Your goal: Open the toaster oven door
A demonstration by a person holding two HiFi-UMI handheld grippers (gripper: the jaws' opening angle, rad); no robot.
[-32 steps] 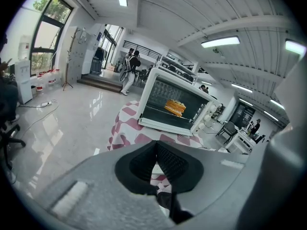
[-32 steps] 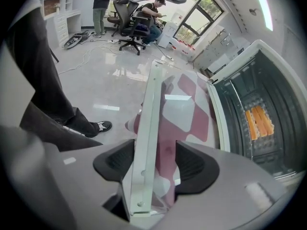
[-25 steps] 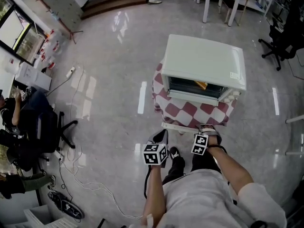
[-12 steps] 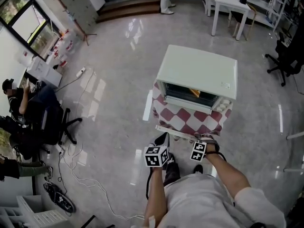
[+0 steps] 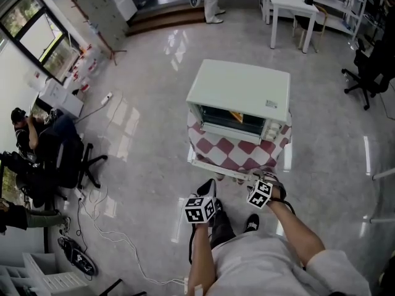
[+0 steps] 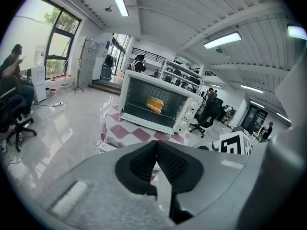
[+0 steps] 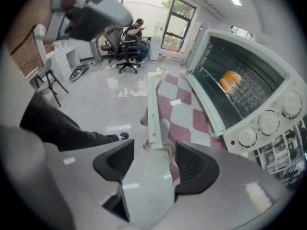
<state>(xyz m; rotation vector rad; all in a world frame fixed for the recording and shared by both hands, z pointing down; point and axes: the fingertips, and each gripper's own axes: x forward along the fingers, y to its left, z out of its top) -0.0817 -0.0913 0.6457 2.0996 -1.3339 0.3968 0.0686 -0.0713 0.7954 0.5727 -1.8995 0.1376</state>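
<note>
The white toaster oven point(image 5: 241, 97) stands on a small table with a red-and-white checked cloth point(image 5: 231, 150). Its glass door point(image 6: 153, 104) looks shut, and an orange piece of food point(image 7: 231, 80) shows behind it. My left gripper point(image 5: 210, 186) hangs in front of the table's near edge, shut with nothing between its pads point(image 6: 156, 145). My right gripper point(image 5: 265, 174) hovers over the table's front right edge. Its jaws have just been opening and stand open point(image 7: 154, 162), with only the table edge far behind them.
A white rail point(image 7: 153, 109) runs along the table's front edge. People sit on office chairs point(image 5: 62, 165) at the left, with cables point(image 5: 105, 227) on the glossy floor. A white desk point(image 5: 296, 5) and a black chair point(image 5: 370, 66) stand at the back right.
Both grippers have shifted a little in front of the table. The head view has swung, so the oven and table now sit further left. The right jaws stand wider.
</note>
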